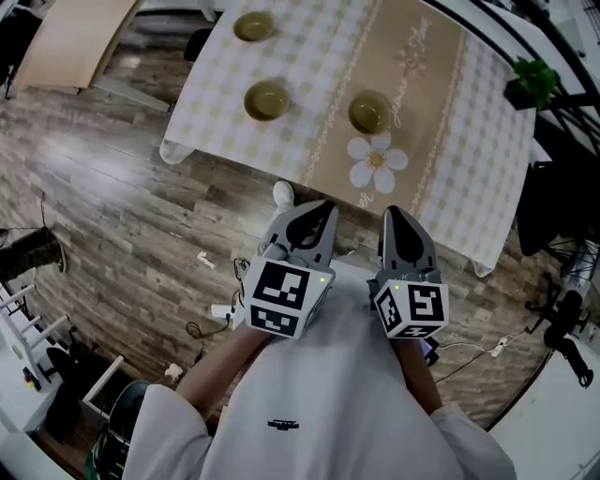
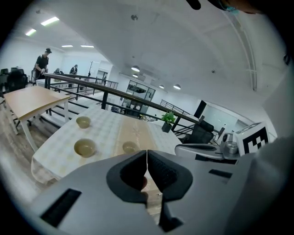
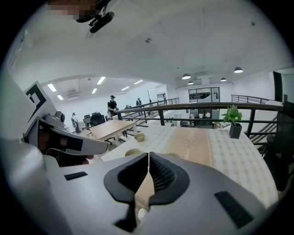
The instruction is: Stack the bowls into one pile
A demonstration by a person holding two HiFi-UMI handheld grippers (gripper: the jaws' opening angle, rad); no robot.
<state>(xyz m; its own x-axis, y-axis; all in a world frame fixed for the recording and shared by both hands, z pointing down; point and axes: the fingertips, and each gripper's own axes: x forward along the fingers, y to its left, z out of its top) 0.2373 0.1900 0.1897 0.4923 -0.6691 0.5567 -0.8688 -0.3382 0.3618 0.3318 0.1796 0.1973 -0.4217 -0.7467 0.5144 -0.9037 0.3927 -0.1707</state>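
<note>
My left gripper (image 1: 317,212) is clenched: jaw tips touching, nothing between them. My right gripper (image 1: 394,217) is the same, closed and empty. I hold both side by side, close to my chest, pointing at the table with their tips near its front edge. The left gripper view also shows the right gripper's marker cube off to the right.

The table has a pale yellow-and-white checked tablecloth (image 1: 220,112) with a beige fabric runner (image 1: 417,84) down the middle. There are three small round olive-green bowls, all upright and apart from one another, none stacked:
- The far bowl (image 1: 254,25) is on the checked part, toward the back left.
- The middle bowl (image 1: 266,98) is on the checked part too, nearer me.
- The third bowl (image 1: 369,112) is on the runner, near a white daisy print (image 1: 377,161).

All three are well ahead of my jaws and neither gripper touches them.

A small green potted plant (image 1: 532,80) stands at the table's far right corner. The grey-brown wood plank floor (image 1: 122,206) is below, and a light wooden tabletop (image 1: 70,37) is off to the upper left.
</note>
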